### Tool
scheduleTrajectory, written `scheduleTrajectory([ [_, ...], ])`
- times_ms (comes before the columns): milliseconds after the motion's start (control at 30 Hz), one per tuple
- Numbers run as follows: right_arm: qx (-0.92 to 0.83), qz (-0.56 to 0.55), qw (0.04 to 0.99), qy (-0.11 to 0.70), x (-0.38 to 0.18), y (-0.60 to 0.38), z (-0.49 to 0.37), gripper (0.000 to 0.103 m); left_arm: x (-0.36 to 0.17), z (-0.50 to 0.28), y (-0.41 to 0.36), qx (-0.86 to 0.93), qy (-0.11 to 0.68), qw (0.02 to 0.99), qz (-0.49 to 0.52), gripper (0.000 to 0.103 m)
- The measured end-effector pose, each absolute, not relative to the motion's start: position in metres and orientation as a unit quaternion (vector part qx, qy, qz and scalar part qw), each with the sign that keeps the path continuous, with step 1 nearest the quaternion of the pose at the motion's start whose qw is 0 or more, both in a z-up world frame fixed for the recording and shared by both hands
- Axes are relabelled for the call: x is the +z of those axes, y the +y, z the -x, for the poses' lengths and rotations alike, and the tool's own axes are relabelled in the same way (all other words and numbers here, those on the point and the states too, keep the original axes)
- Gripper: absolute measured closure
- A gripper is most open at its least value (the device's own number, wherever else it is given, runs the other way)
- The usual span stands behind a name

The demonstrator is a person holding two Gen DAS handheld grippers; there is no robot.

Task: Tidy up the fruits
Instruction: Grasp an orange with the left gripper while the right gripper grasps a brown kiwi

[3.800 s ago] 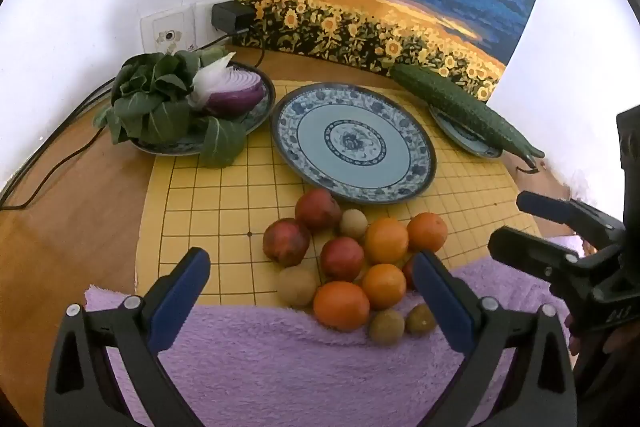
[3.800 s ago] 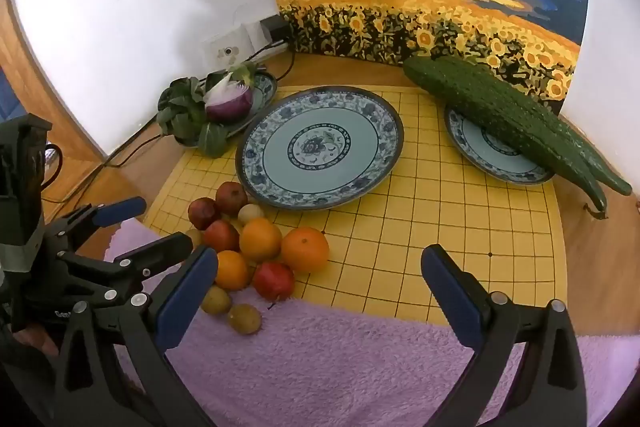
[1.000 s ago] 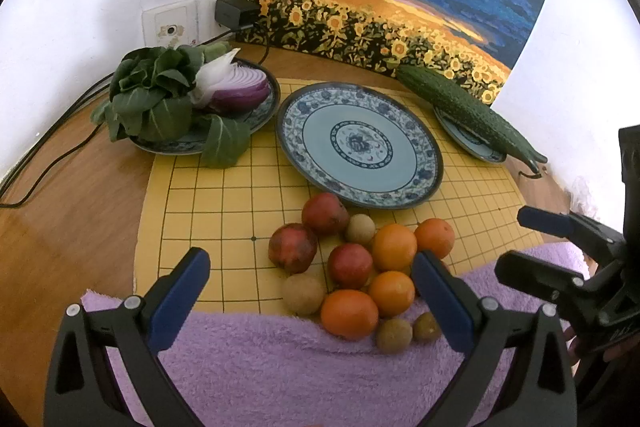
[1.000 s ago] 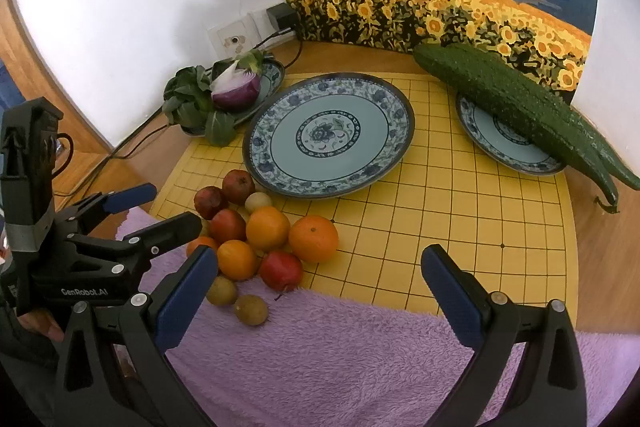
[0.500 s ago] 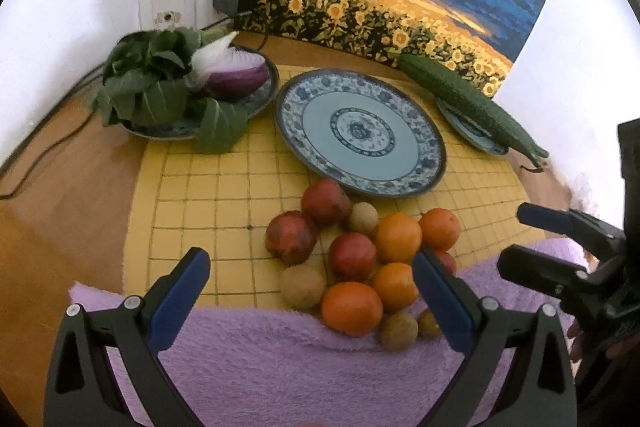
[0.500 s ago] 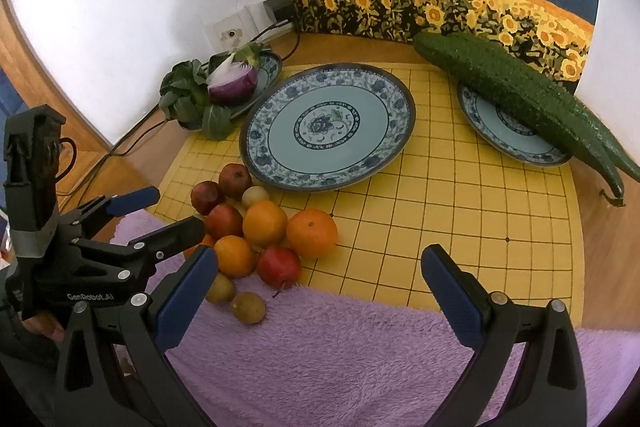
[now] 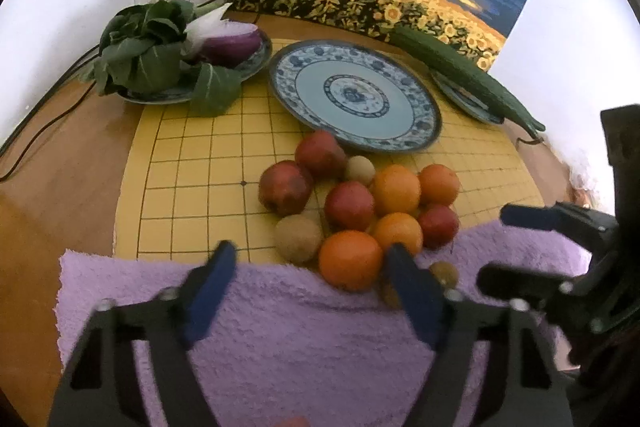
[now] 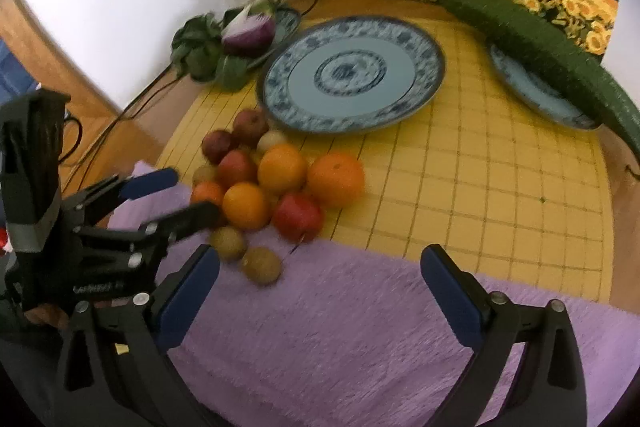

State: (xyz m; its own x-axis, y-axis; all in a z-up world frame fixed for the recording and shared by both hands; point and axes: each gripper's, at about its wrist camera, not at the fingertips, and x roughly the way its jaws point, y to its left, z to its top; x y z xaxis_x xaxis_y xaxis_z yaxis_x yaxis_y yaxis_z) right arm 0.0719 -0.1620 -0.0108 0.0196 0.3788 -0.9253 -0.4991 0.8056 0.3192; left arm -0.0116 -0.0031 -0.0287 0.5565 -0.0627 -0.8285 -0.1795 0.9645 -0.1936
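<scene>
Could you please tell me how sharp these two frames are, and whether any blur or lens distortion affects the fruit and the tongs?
Left wrist view: the left tongs are motion-smeared, the oranges soft, and the grid lines bow from fisheye. Right wrist view: the whole scene is smeared, most on the big plate rim and fruit pile; the right tongs stay fairly crisp.

Left tool (image 7: 308,267) and right tool (image 8: 320,271) both gape, holding nothing.
</scene>
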Motion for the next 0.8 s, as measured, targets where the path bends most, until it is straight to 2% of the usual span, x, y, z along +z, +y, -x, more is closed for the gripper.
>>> scheduleTrajectory([
  [67,0.311,0.05,0.706,0.634,-0.013,-0.161,-0.067,0.02,-0.027,0.013,-0.006,0.021,0.469,0.873,0.132,0.041],
  [133,0.313,0.054,0.703,0.636,-0.014,-0.16,-0.064,0.031,-0.027,0.011,-0.009,0.012,0.471,0.873,0.13,0.047],
  [233,0.318,0.059,0.7,0.637,-0.013,-0.157,-0.06,0.047,-0.027,0.009,-0.011,0.01,0.473,0.872,0.128,0.048],
  [300,0.323,0.063,0.697,0.638,-0.014,-0.154,-0.058,0.057,-0.027,0.009,-0.012,-0.001,0.473,0.871,0.133,0.061],
  [333,0.324,0.065,0.694,0.639,-0.015,-0.152,-0.057,0.064,-0.027,0.01,-0.012,-0.012,0.473,0.869,0.142,0.072],
  [467,0.335,0.07,0.688,0.64,-0.018,-0.144,-0.051,0.072,-0.027,0.011,-0.013,-0.011,0.475,0.869,0.141,0.073],
  [600,0.341,0.079,0.684,0.64,-0.021,-0.136,-0.047,0.072,-0.026,0.014,-0.011,-0.009,0.474,0.868,0.15,0.074],
  [733,0.343,0.071,0.685,0.638,-0.019,-0.136,-0.046,0.083,-0.02,0.023,-0.004,-0.009,0.466,0.87,0.163,0.074],
  [800,0.342,0.069,0.687,0.637,-0.017,-0.136,-0.045,0.084,-0.017,0.025,-0.001,-0.007,0.463,0.871,0.166,0.074],
])
